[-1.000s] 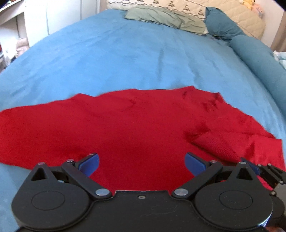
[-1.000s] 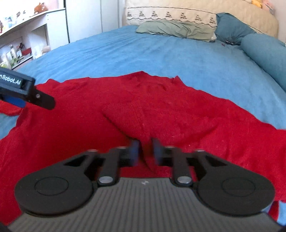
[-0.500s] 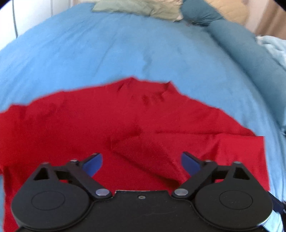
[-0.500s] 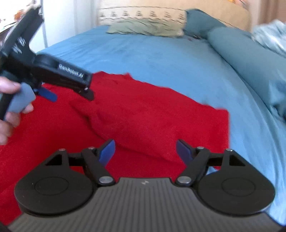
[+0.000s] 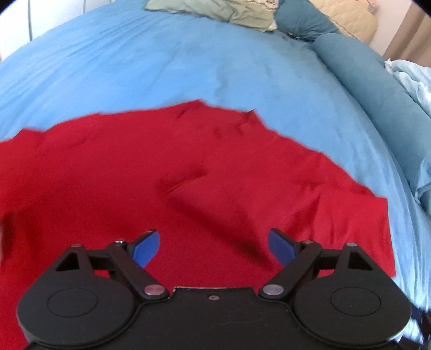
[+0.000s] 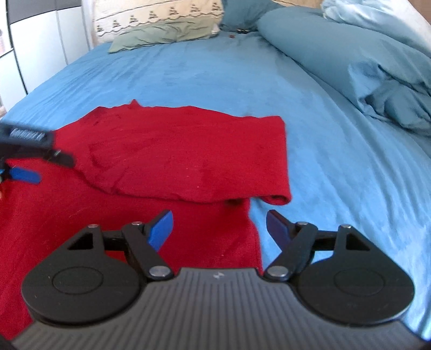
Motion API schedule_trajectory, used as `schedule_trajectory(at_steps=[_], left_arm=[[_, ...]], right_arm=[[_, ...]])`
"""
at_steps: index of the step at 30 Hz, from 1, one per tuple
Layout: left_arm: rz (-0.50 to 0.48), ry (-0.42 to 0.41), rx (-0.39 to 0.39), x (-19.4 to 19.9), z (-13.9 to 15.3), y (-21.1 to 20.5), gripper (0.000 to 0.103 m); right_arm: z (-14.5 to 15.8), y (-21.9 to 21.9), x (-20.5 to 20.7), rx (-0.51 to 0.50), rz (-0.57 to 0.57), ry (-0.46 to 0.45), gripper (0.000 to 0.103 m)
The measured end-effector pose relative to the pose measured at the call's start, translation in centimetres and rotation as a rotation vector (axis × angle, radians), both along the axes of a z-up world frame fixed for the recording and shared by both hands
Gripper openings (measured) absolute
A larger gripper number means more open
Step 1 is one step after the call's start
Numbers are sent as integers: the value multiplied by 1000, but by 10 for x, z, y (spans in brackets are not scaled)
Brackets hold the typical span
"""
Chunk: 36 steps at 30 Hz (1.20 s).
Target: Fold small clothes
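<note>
- Left wrist view: left gripper (image 5: 212, 246) has its jaws spread wide, with nothing between the blue pads (image 5: 146, 249).
- The red garment (image 5: 134, 175) lies flat on the blue bedsheet (image 5: 161, 62), filling the frame from 9 o'clock round to 3 o'clock; one sleeve is folded inward over the body.
- Green pillow (image 5: 212, 12) at 12 o'clock, teal bolster (image 5: 358, 70) at 2 o'clock.
- Right wrist view: right gripper (image 6: 219, 228) is fully parted, gripping nothing, poised over the garment's edge.
- The folded sleeve sits just ahead; the left gripper shows at 9 o'clock.
</note>
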<state>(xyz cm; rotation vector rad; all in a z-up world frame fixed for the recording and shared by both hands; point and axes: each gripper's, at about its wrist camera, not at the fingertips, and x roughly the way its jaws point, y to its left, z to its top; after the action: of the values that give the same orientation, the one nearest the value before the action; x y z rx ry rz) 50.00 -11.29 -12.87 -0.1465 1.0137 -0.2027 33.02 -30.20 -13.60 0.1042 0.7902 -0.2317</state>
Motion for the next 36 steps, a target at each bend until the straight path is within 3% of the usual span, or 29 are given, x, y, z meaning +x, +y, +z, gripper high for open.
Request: schedule_trajectory(at_steps=[4,11,16,18,20,24,26,28,30,31,36], left_arm=[[17,16,98,15,-16,-18,89],[85,38,156,-14,-15,27,89],[106,46,-12,-20,-10,39,88],[106,57,-44,-15,-11,33,85],[109,54,-50,-10,-15,26,74],[120,38,-35,-7,-17,19,63],[138,34,-12,-6,-17,20,45],[160,40,-17,-7,-16,24,39],[174,34,-32,-9,-15,28,19],[169,28,-35,-10,-14,28,4],[158,-49,-81,-6,4,28,5]], right_arm=[[2,-4,2,2,-25,-12,92],[2,-10,3,15,-51,-25,92],[0,-14,2,11,-54,-16,92],[-1,-15,2,9,-58,-11,92],[-1,-16,1,11,-64,-13,92],[-5,-18,0,26,-77,-13,92],[-7,-18,0,30,-84,-13,92],[-8,-19,1,39,-90,-16,92],[-9,-19,0,43,-94,-18,92],[-10,-19,1,44,-95,-15,92],[-12,-19,5,42,-93,5,92]])
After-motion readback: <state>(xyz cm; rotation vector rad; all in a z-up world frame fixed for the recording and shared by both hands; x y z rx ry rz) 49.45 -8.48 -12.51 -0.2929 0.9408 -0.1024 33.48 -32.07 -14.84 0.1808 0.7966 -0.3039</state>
